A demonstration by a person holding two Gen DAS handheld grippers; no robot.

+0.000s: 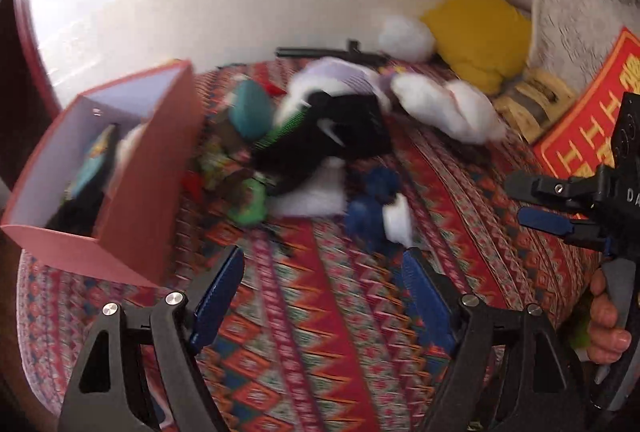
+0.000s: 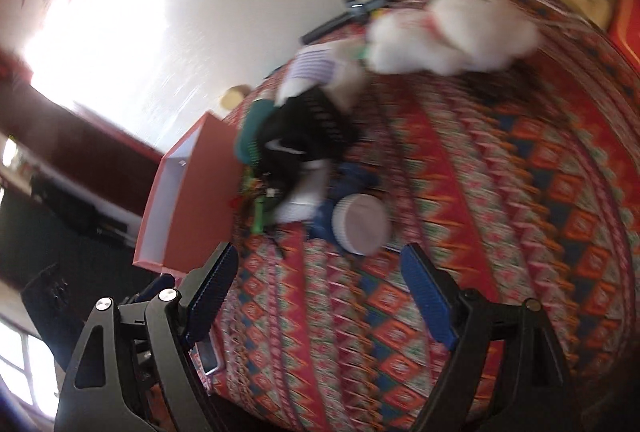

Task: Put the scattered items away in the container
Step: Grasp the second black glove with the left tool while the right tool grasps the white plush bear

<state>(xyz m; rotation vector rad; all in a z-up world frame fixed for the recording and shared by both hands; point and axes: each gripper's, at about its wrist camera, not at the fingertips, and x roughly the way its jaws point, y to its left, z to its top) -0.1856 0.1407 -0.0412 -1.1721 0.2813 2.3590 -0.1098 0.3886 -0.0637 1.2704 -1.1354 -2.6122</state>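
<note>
Both hand-held grippers, left [image 1: 323,264] and right [image 2: 318,262], gape empty.

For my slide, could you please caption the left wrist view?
Open left gripper above patterned bedspread, pink box and scattered toys ahead.

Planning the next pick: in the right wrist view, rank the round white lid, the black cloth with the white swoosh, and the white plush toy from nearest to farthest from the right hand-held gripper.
1. Round white lid, just ahead of the open right hand-held gripper.
2. Black cloth, farther back, by the pink box.
3. White plush toy, far right.
</note>
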